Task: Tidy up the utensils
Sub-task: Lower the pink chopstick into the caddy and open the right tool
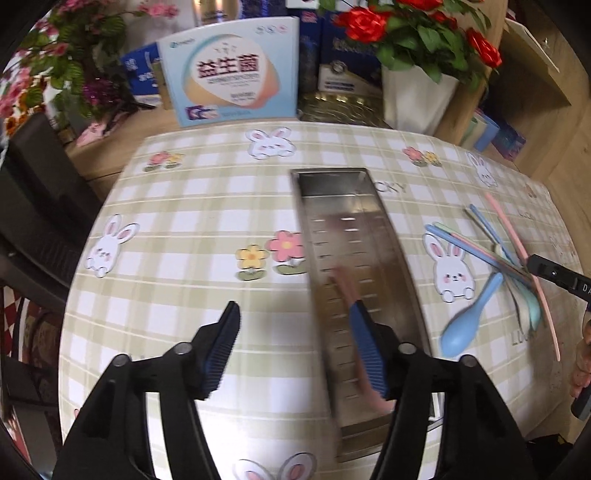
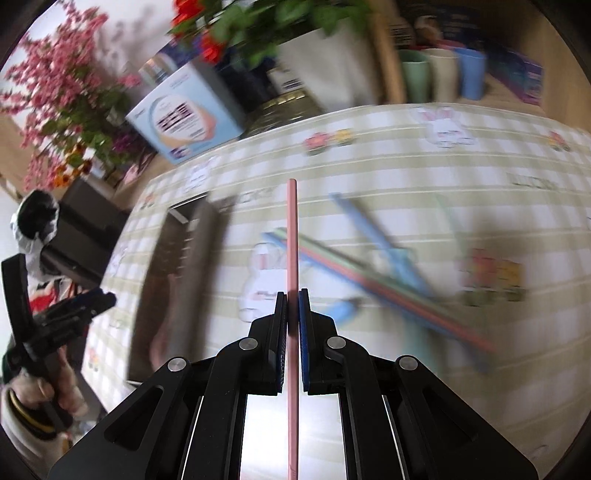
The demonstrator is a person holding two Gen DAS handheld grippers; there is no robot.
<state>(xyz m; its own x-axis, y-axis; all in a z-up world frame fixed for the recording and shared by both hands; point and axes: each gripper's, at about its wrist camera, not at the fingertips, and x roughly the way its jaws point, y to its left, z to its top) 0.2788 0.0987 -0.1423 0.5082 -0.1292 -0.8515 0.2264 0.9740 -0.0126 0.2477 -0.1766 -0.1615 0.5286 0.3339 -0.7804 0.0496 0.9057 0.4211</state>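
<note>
left gripper (image 1: 295,328): our jaws stood open above the steel tray (image 1: 332,195), nothing between them | right gripper (image 2: 292,295): we clamped a pink chopstick (image 2: 291,229)

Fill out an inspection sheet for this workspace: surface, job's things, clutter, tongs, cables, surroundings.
Surface: checked tablecloth with rabbit and flower prints.
Job's things: metal tray holds a blurred pink item; blue spoon and a pile of coloured chopsticks lie right of it.
Clutter: nothing seen on the cloth.
Tongs: left tongs open, nothing between them; right tongs shut on a pink chopstick.
Cables: nothing seen.
Surroundings: blue box, red flowers, cups behind the table.
</note>
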